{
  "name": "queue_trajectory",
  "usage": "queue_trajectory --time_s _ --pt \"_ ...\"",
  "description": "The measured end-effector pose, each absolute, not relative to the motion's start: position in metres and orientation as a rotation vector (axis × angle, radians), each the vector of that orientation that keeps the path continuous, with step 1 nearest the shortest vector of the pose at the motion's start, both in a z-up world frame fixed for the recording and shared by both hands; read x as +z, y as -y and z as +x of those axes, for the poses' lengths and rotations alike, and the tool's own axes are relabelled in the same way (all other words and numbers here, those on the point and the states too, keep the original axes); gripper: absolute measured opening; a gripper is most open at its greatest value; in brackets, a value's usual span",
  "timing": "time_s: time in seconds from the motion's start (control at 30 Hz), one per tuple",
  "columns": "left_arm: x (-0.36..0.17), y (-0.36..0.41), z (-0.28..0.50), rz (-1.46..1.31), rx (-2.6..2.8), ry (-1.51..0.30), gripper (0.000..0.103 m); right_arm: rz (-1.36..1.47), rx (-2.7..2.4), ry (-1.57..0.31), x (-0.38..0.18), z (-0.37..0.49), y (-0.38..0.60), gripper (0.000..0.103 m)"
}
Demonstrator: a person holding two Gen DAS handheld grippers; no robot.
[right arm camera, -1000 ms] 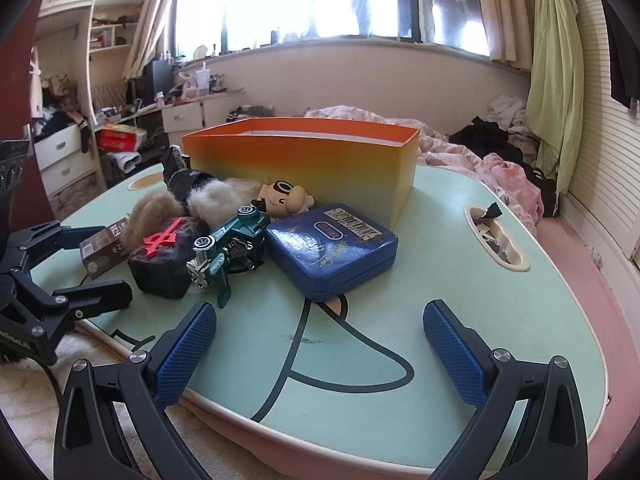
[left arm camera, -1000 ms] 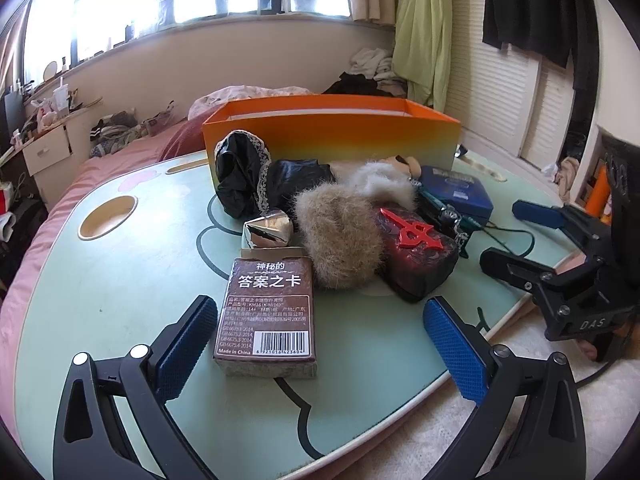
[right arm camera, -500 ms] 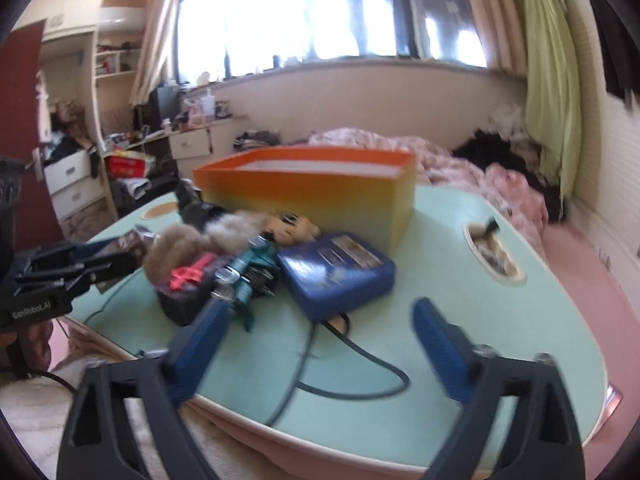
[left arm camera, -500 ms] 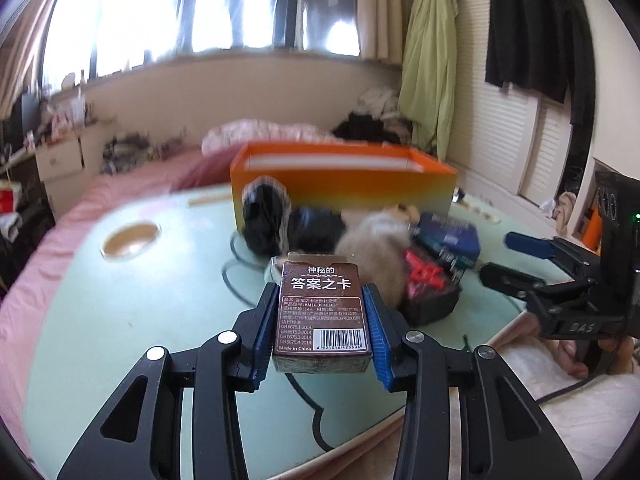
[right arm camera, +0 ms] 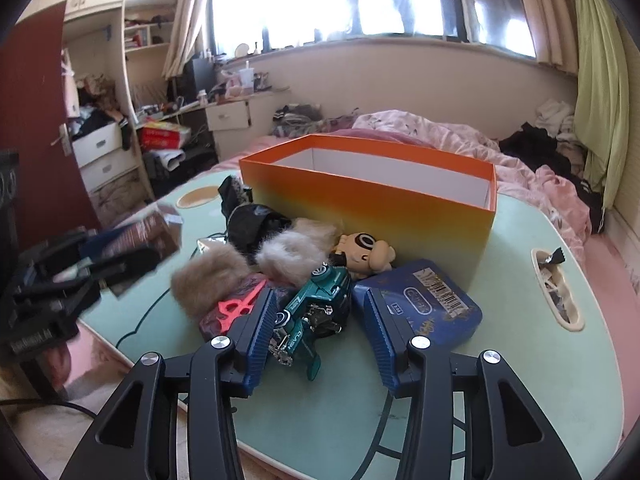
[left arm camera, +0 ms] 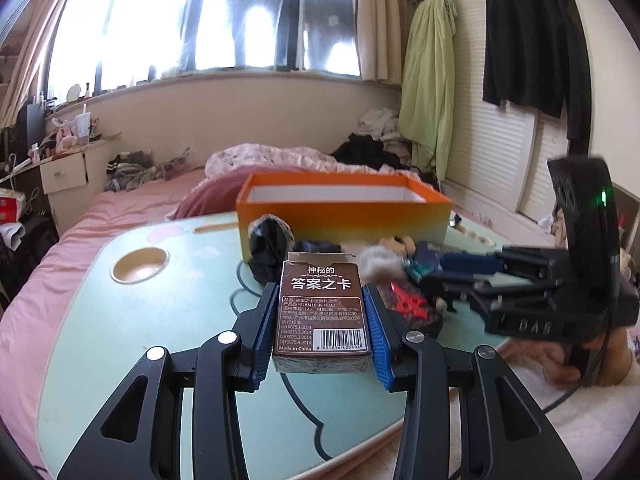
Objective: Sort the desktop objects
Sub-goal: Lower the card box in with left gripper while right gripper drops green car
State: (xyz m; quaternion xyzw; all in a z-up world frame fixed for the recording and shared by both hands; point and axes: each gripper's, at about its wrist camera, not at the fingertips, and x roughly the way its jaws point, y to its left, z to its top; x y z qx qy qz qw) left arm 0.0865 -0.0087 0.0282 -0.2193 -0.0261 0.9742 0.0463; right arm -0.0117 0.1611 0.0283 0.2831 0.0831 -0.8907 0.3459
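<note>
My left gripper (left arm camera: 322, 320) is shut on a brown card box (left arm camera: 322, 304) and holds it above the pale green table (left arm camera: 100, 320). The same box (right arm camera: 154, 228) shows blurred at the left of the right wrist view. My right gripper (right arm camera: 316, 332) hangs low over the pile and its jaws are closing. A teal toy car (right arm camera: 316, 304) lies between its blue pads (right arm camera: 258, 332); a gap remains on the right side. An orange box (right arm camera: 372, 204) stands open behind the pile, white inside.
Around the car lie a blue tin (right arm camera: 424, 304), a small doll figure (right arm camera: 364, 252), two fur puffs (right arm camera: 208, 280), a dark pouch with a red emblem (right arm camera: 236, 308) and black cloth (right arm camera: 248, 220). Cup holes (left arm camera: 138, 266) sit in the table. A pink bed surrounds it.
My left gripper closed on the card box and lifted it off the table. My right gripper moved left over the toy car and its jaws narrowed around it.
</note>
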Motion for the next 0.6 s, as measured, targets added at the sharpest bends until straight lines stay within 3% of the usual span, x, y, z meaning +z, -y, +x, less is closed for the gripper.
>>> queue_trajectory --time_s 0.17,0.3,0.6 --pt "0.036 0.025 0.087 -0.638 2.981 0.182 0.042 0.839 -2.278 -0.248 0.012 -0.020 -0.153 0.043" --pt "0.035 0.026 0.086 -0.646 2.985 0.183 0.042 0.845 -2.269 -0.205 0.011 -0.022 -0.159 0.029" --pt "0.049 0.023 0.087 -0.584 2.981 0.186 0.042 0.686 -2.293 -0.043 0.035 -0.008 -0.188 0.029"
